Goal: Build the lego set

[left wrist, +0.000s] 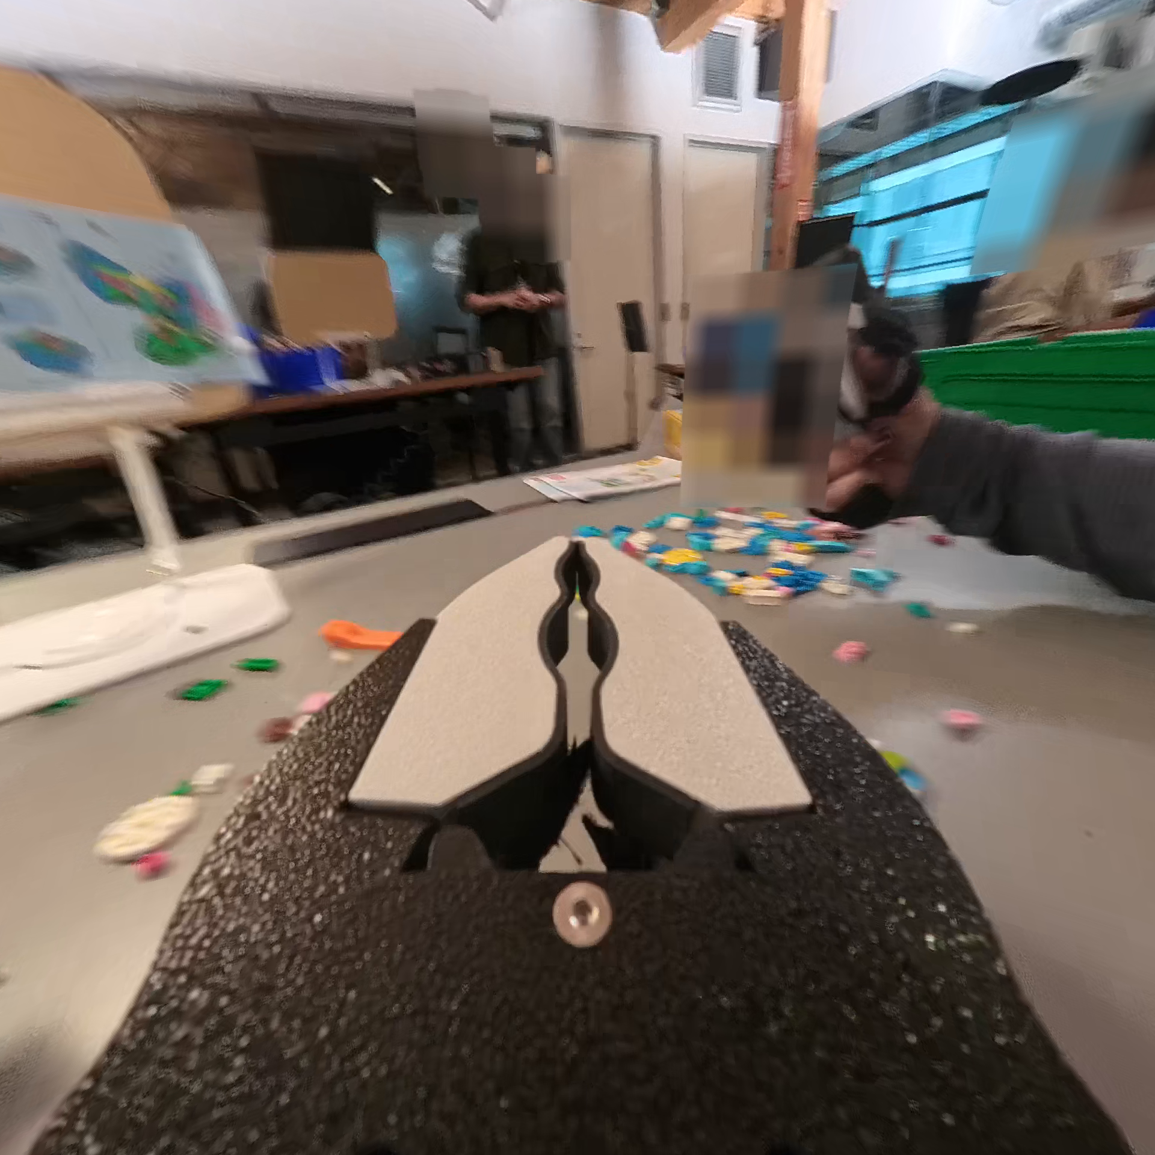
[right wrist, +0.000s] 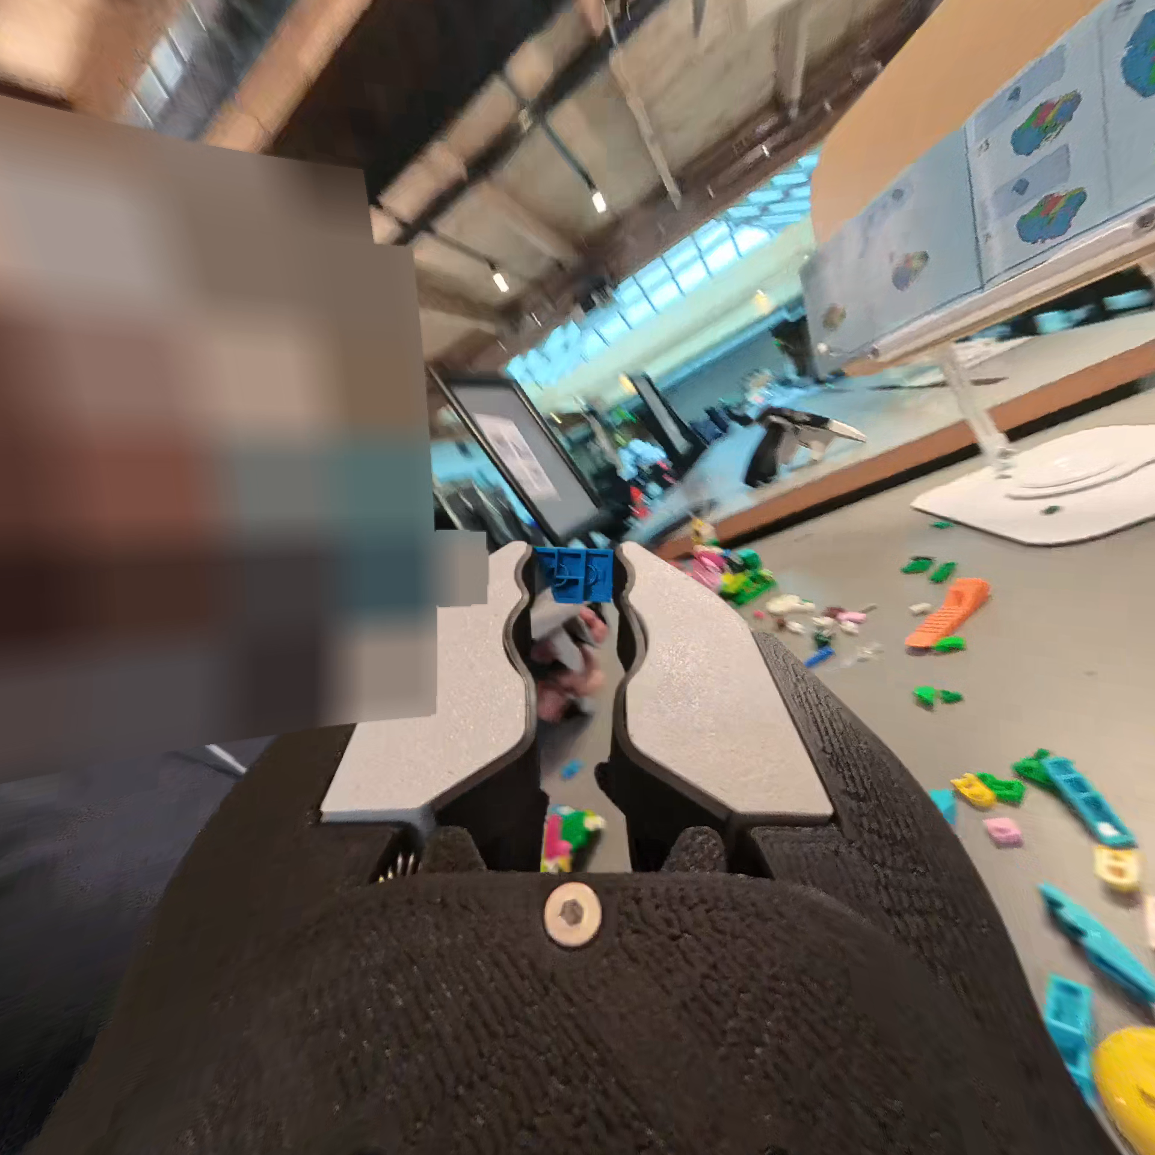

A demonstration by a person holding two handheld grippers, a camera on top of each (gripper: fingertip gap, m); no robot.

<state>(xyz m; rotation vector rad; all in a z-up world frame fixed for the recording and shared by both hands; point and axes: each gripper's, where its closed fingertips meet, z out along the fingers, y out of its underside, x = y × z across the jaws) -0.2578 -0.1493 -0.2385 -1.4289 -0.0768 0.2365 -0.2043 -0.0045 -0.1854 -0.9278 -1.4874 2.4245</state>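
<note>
- Right gripper (right wrist: 574, 578): jaws set narrow, pinching a blue brick (right wrist: 575, 576) at the very tips. The brick spans the gap and touches both pads; its hollow underside with moulded tubes faces the camera. It is held well above the table.
- Blue brick, handling (judged): light, rigid plastic with smooth sides, likely to twist or pop out under a tip-only pinch. Best taken across two flat opposite walls, leaving the studs and underside free for pressing on. Not fragile.
- Left gripper (left wrist: 579, 553): jaws brought together, tips all but touching, nothing seen between them.
- Ahead of the left jaws and to their right: loose pile of bricks (left wrist: 737, 556), cyan, white and yellow, on the grey table (left wrist: 1031, 844).
- Left of the left jaws: orange brick separator (left wrist: 359, 634), with scattered green pieces (left wrist: 200, 689) nearer the camera.
- Right of the right jaws: small part-built green and pink assembly (right wrist: 728, 572); nearer the camera, long turquoise pieces (right wrist: 1087, 806) and a yellow piece (right wrist: 1125, 1075).
- Further left of the left jaws: instruction booklet (left wrist: 106, 300) propped on a white stand (left wrist: 137, 619).
- Far right of the left jaws: a grey sleeve (left wrist: 1031, 494) reaching across.
</note>
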